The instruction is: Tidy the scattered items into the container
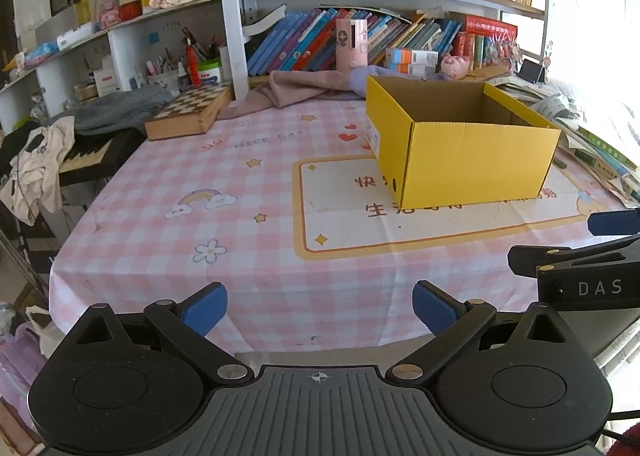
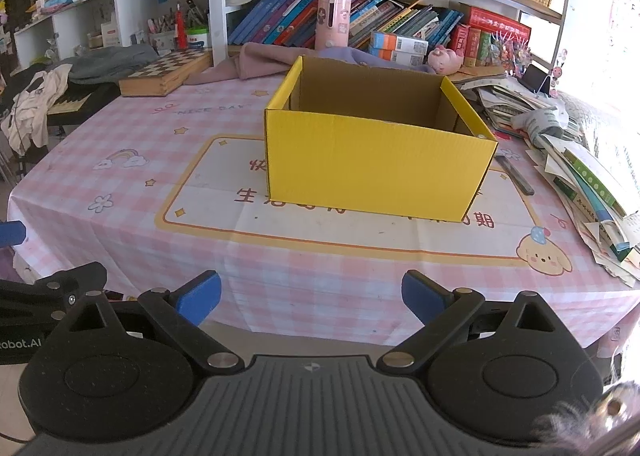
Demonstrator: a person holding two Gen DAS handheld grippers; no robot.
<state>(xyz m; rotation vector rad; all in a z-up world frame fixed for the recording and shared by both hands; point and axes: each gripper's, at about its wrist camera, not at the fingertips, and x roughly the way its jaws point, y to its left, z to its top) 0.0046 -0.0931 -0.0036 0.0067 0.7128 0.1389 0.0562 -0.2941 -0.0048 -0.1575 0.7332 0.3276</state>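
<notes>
At the far left, a pale garment (image 1: 38, 168) was seen draped over a keyboard (image 1: 86, 158), with a grey cloth (image 1: 120, 106) heaped behind it. Just right of these, a wooden chessboard box (image 1: 188, 110) lay at the far left corner of the pink checked tablecloth (image 1: 224, 192). The left gripper (image 1: 320, 308) was held low over the near edge of the table, its blue-padded fingers (image 1: 204, 312) spread wide apart with nothing between them. Beyond the middle of the table, a pink cloth (image 1: 296, 86) was bunched against the bookshelf, and a pink cylindrical holder (image 1: 351, 43) stood upright behind it. The yellow cardboard box (image 2: 376, 160) was set right of centre, its top open, and no contents could be made out inside from either view. The right gripper (image 2: 312, 298) was likewise held at the near edge, facing the box, its fingers (image 2: 420, 296) parted and empty. A dark pen-like object (image 2: 516, 176) lay on the cloth just right of the box. At the far right, a pile of books and papers (image 2: 580, 172) was spread along the table edge, and a pink plush pig (image 2: 442, 59) sat behind the box.
</notes>
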